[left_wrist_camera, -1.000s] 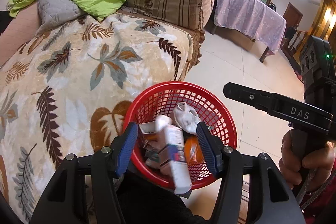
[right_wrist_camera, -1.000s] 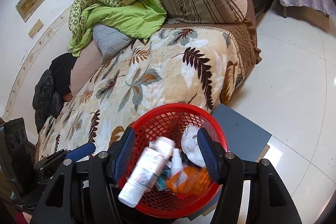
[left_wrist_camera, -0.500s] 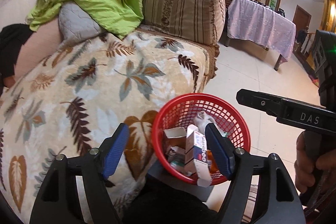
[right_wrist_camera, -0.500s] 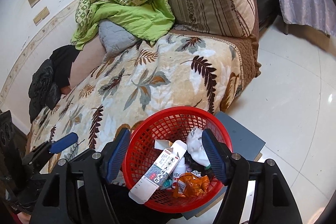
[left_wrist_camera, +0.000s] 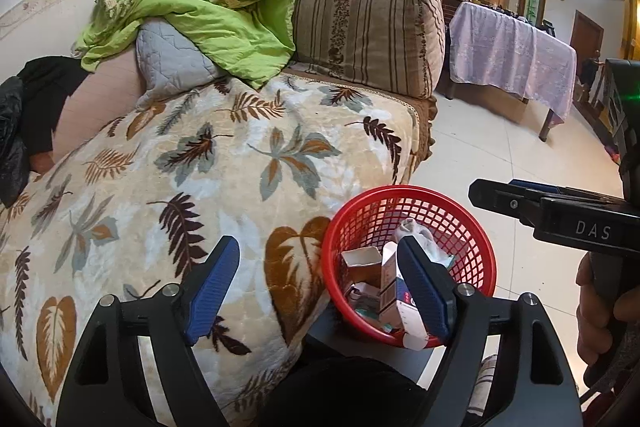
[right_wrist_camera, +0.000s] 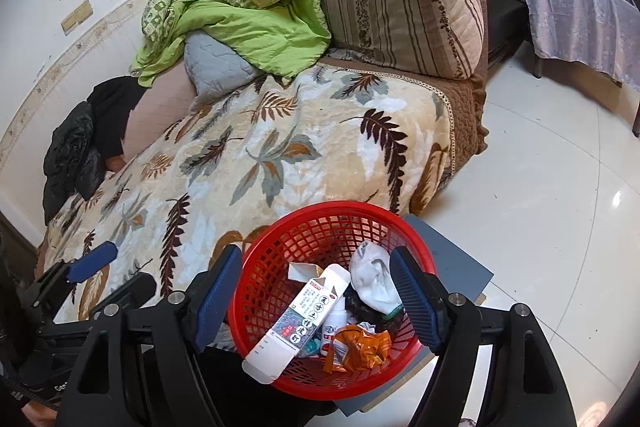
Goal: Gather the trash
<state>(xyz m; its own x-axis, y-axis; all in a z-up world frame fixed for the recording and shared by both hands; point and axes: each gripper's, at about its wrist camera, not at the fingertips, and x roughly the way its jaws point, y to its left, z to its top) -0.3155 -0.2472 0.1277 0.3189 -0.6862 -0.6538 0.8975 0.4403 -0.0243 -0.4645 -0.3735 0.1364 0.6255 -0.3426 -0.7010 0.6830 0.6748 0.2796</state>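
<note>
Two empty grippers above basket (right_wrist_camera: 276,239)

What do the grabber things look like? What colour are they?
Each hand-held gripper, left and right, has a black frame, silver bolts and two blue ribbed fingers. The right one has white "DAS" lettering on its side, and a bare hand grips its handle.

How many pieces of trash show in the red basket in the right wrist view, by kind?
In the red basket:
Long white printed carton: 1
Torn-open small carton: 1
White spray bottle: 1
Crumpled orange wrapper: 1
Crumpled white wad: 1
Dark item under the wad, kind unclear: 1
Total: 6 visible; smaller scraps underneath cannot be counted.
</note>
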